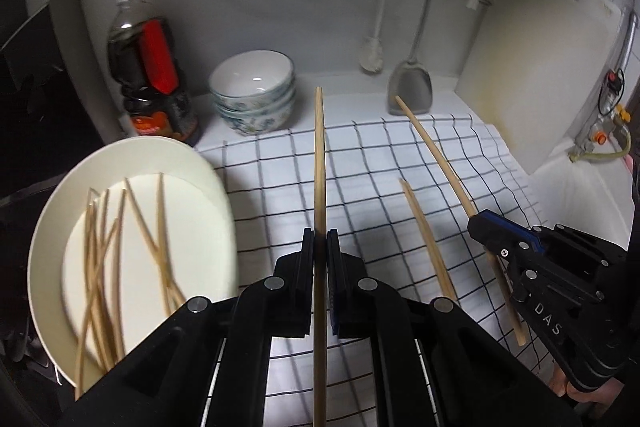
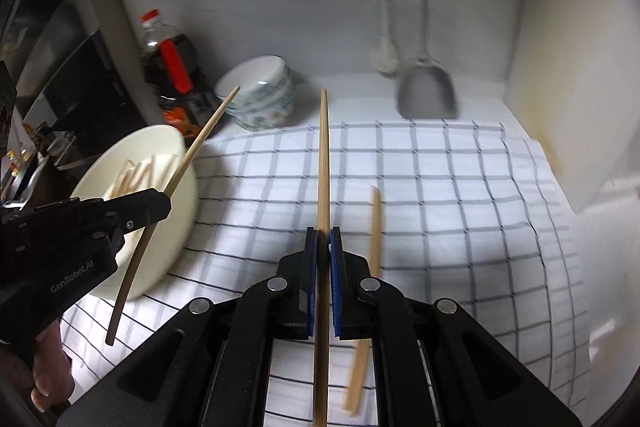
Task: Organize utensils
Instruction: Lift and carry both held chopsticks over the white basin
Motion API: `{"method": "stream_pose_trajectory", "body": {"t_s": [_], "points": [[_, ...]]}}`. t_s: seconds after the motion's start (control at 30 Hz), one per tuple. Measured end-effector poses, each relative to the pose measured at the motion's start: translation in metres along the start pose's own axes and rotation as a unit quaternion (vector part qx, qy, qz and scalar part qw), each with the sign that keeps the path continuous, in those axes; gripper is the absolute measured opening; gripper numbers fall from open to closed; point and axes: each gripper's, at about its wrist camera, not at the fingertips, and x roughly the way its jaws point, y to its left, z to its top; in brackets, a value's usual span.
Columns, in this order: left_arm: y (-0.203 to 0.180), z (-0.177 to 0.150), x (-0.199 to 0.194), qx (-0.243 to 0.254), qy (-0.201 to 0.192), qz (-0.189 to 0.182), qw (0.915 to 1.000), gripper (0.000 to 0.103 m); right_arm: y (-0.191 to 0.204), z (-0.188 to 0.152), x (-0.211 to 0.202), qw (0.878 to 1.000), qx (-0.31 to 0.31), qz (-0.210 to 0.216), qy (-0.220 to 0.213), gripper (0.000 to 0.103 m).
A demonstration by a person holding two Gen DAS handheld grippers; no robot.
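My left gripper is shut on a single bamboo chopstick that points away over the checked cloth. At the right my right gripper is shut on another chopstick. In the right wrist view, that right gripper clamps its chopstick, and the left gripper holds its own above the plate. A pair of chopsticks lies on the cloth between the grippers. The cream plate at the left holds several loose chopsticks.
A stack of patterned bowls and a dark sauce bottle stand at the back left. A metal spatula and a brush hang against the wall. A white cutting board leans at the right.
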Motion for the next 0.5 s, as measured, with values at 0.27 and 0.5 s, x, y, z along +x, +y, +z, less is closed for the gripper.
{"method": "stream_pose_trajectory", "body": {"t_s": [0.27, 0.5], "points": [[0.063, 0.002, -0.024, -0.043, -0.017, 0.019, 0.9987, 0.007, 0.057, 0.023, 0.006, 0.999, -0.031, 0.027, -0.006, 0.006], [0.118, 0.001, -0.043, -0.082, -0.039, 0.035, 0.9952, 0.007, 0.109, 0.037, 0.016, 0.996, -0.066, 0.053, -0.003, 0.006]]}}
